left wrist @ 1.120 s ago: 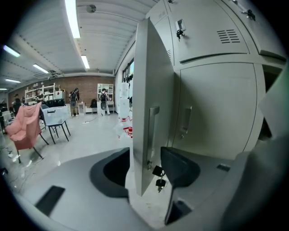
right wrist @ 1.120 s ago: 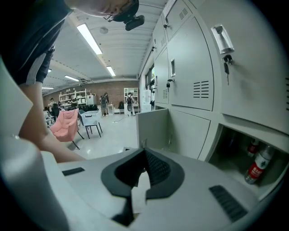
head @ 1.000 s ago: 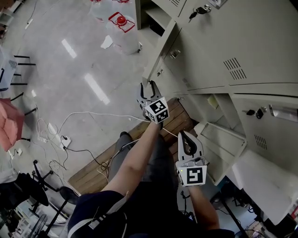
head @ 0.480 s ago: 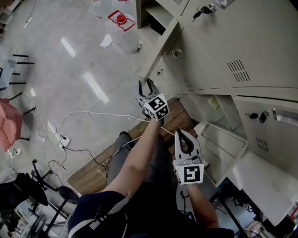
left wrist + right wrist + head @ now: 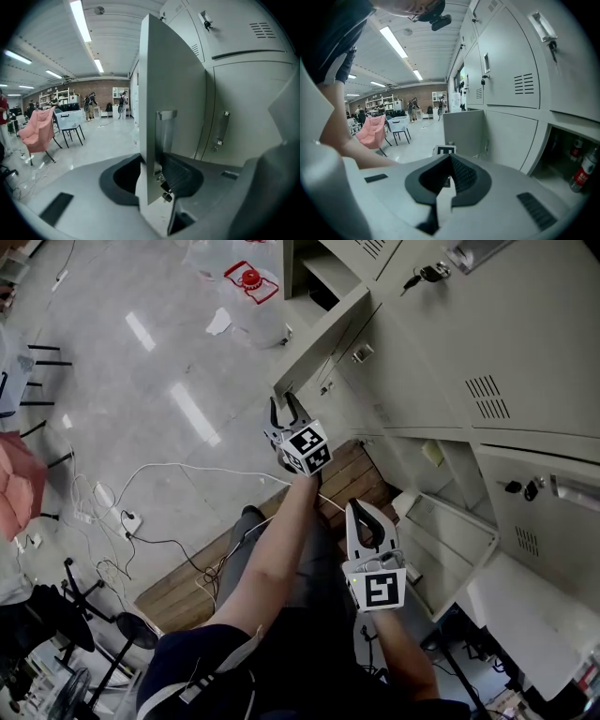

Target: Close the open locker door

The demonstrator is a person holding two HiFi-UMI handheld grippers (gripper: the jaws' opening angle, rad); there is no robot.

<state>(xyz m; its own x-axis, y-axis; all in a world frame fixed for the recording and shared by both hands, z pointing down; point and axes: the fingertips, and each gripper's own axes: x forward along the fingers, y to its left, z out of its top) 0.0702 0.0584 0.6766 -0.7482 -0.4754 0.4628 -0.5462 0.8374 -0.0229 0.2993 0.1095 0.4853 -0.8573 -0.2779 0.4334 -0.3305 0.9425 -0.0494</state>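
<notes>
The open locker door [image 5: 323,338] is a grey metal panel swung out from the locker bank. My left gripper [image 5: 284,405] is at the door's free edge. In the left gripper view the door [image 5: 173,93] stands edge-on between the jaws of my left gripper [image 5: 157,174], and both pads bear on the panel near its latch. My right gripper [image 5: 361,512] hangs lower and nearer to me, away from the door, jaws together and empty. In the right gripper view the pads of my right gripper [image 5: 450,161] meet, with the door [image 5: 464,126] farther ahead.
A lower locker door [image 5: 450,531] also hangs open at the right. A wooden pallet [image 5: 349,474] lies at the lockers' foot. A clear water jug [image 5: 248,287] with a red cap stands beyond the door. Cables [image 5: 122,512] trail over the floor at the left, by a pink chair [image 5: 17,488].
My left gripper has moved up and left to the door's edge, and its jaws have narrowed on the edge. My right gripper has drifted slightly left.
</notes>
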